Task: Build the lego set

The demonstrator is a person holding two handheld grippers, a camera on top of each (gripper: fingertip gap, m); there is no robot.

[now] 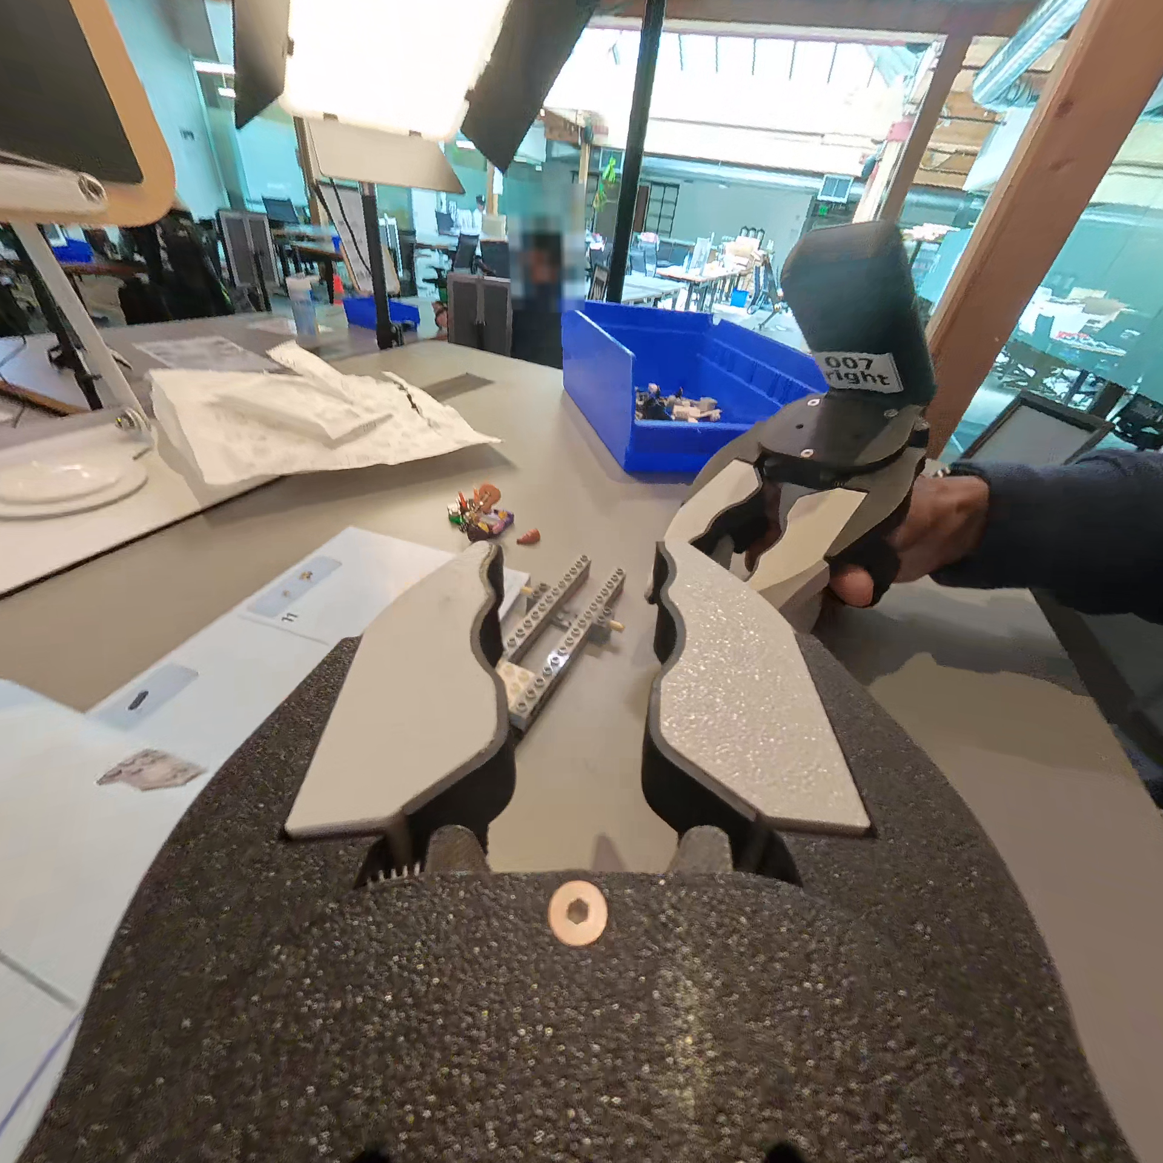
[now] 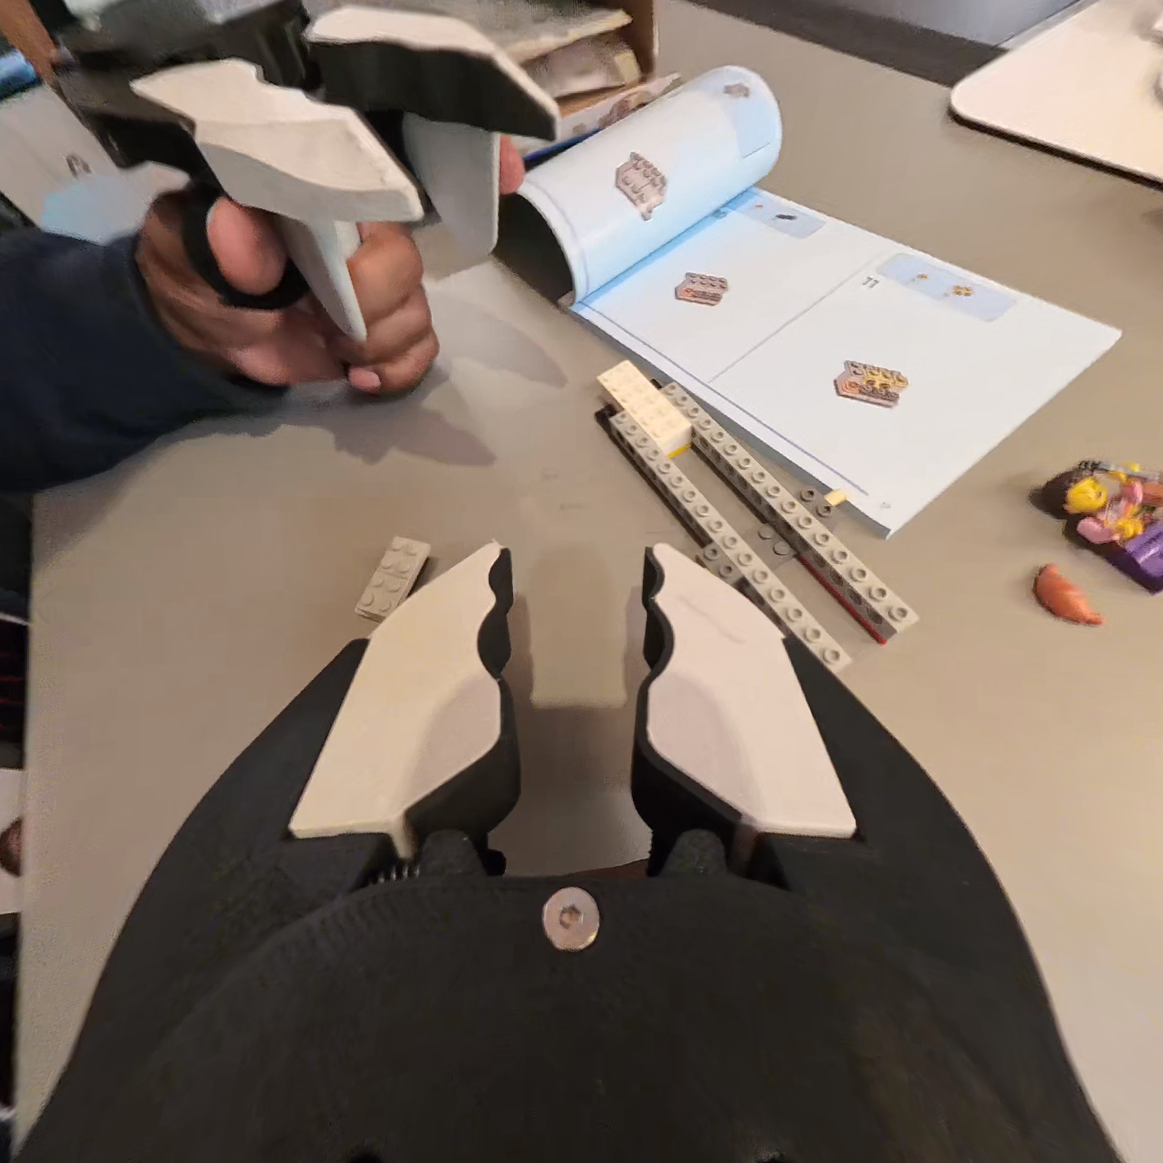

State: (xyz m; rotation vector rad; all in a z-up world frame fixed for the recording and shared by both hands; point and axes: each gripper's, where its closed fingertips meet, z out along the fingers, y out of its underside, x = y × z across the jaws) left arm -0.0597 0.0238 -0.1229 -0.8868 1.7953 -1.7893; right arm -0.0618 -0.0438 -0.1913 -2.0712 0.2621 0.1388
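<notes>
Both grippers are hanging over the desk (image 2: pixel 314 503) with fingers open and holding nothing, the left gripper (image 1: pixel 576 582) above the long grey brick frame (image 1: pixel 560 620) and the right gripper (image 2: pixel 576 588) between that frame and a small grey brick (image 2: pixel 393 585).

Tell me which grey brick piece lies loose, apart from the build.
The small flat grey two-by-four plate, alone on the table left of the right gripper. The long grey studded beams are joined under a white brick.
</notes>
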